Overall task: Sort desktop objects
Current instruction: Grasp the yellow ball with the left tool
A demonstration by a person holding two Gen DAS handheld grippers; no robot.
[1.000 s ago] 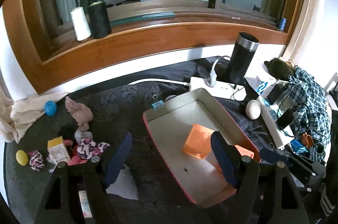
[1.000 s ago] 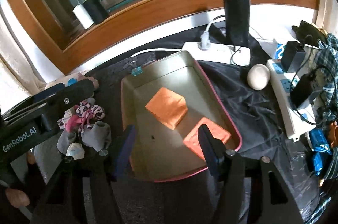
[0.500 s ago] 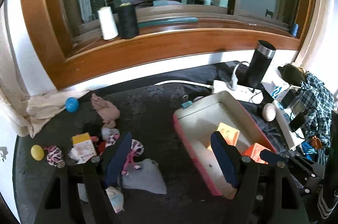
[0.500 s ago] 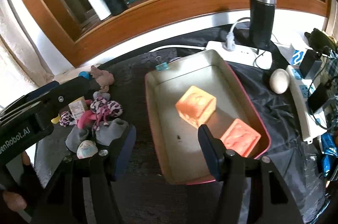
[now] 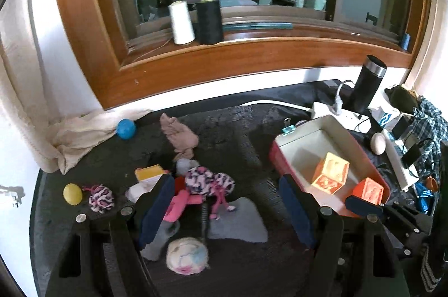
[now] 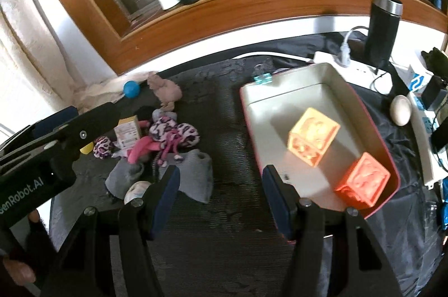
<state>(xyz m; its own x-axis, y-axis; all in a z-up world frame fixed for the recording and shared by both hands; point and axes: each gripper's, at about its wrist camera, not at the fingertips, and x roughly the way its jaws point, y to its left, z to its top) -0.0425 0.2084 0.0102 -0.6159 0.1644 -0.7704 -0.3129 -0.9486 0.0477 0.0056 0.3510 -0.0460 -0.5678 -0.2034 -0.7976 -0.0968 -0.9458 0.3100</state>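
A red-rimmed tray (image 5: 282,148) (image 6: 247,101) holds an orange-yellow block (image 5: 330,173) (image 6: 313,136) and a red-orange block (image 5: 368,190) (image 6: 364,179). Left of it lies a pile: pink leopard toy (image 5: 208,180) (image 6: 173,133), grey socks (image 5: 238,220) (image 6: 196,176), pale ball (image 5: 187,255) (image 6: 137,189), small box (image 5: 148,173) (image 6: 127,127). My left gripper (image 5: 224,210) is open and empty over the pile. My right gripper (image 6: 219,199) is open and empty above the mat between pile and tray.
A yellow ball (image 5: 72,193), a blue ball (image 5: 126,128), a beige sock (image 5: 179,136), a black flask (image 5: 365,84), a power strip (image 6: 350,64) and a wooden egg (image 6: 401,113) lie around. Thread spools (image 5: 196,21) stand on the window ledge.
Both grippers have pulled back and up from the tray and swung left. The pile now sits under the left gripper. Both stay open.
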